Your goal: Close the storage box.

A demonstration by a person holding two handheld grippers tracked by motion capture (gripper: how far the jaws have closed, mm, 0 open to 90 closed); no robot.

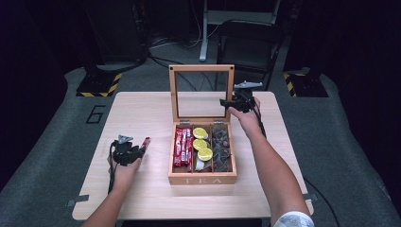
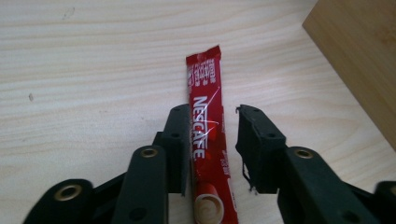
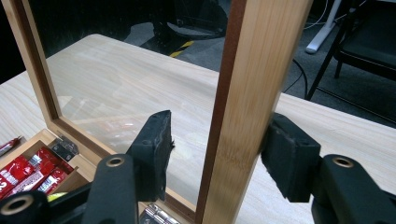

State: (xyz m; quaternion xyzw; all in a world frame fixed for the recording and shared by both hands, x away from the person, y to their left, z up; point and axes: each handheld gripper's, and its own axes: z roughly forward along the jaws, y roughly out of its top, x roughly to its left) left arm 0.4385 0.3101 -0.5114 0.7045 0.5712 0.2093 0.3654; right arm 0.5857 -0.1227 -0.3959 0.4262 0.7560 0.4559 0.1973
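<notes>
One wooden tea box [image 1: 202, 179] stood on the table [image 1: 142, 113]. My right gripper [image 3: 217, 158] straddled its one upright lid [image 1: 202, 68], unclamped. My left gripper [image 2: 214, 140] was open around one Nescafé stick [image 2: 206, 135] lying left of the box.

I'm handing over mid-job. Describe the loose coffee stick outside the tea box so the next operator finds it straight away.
Start at the wooden tea box with its glass lid upright, mid-table. On the bare tabletop to its left, the red Nescafe stick lies between the jaws of the left hand-held gripper. Unlike the other red sticks, it is alone, outside the box, not packed in a compartment.
</notes>
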